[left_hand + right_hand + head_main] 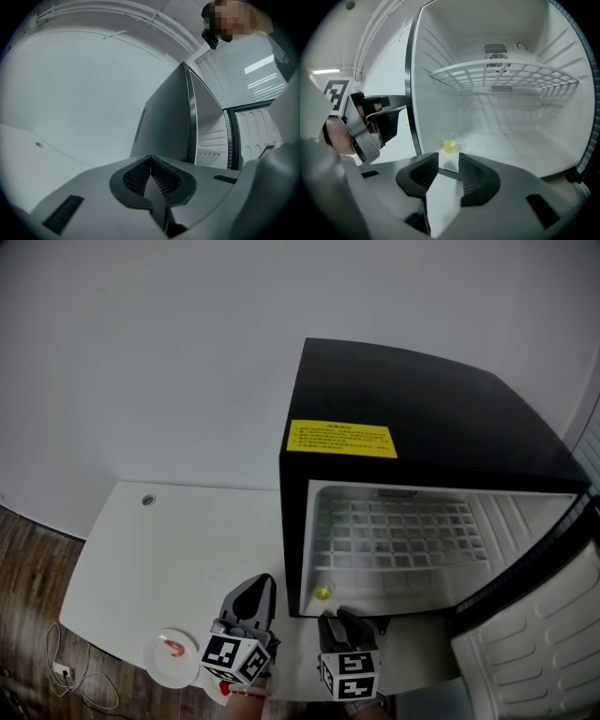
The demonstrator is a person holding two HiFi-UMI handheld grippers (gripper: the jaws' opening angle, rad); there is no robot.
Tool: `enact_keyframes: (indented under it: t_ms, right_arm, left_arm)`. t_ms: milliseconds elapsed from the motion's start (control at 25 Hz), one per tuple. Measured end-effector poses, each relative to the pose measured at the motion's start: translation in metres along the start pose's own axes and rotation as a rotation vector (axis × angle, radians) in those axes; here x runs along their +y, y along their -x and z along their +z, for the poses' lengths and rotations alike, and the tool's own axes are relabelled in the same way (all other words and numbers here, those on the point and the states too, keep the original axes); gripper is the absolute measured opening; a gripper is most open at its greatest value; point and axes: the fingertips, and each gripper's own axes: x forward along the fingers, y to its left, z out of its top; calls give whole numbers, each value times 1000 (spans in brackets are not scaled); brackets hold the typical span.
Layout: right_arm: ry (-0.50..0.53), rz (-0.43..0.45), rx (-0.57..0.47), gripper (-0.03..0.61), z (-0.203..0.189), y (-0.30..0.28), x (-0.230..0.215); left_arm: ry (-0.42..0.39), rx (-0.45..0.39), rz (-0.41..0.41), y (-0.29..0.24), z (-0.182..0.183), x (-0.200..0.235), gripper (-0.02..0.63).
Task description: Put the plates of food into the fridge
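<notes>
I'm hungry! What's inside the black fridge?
Inside the black fridge sit a small clear cup holding something yellow, front left on its floor, and a bare white wire shelf. The right gripper covers the floor's front edge.

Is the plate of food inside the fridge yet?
No, the plate sits on the white table, and the fridge holds only a small yellow cup.

Dim, flat light; fisheye warp, dark corners; fridge (525, 117) interior brightest.
</notes>
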Motion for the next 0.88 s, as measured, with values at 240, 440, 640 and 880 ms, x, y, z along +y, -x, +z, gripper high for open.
enact_keyframes:
  t_ms: [240, 440, 640, 880]
  right_arm:
    - [29, 24, -76, 28, 23, 22, 10]
    - [11, 42, -100, 9, 29, 36, 16]
    - [-15, 58, -114, 9, 34, 50, 22]
    - [-8, 59, -123, 9, 38, 62, 27]
  left_arm:
    - [3, 17, -42, 2, -2, -10, 7]
    - [-9, 26, -64, 9, 2, -19, 7]
    - [-1, -2, -62, 18, 14, -21, 6]
    - [-6, -27, -77, 24, 26, -26, 6]
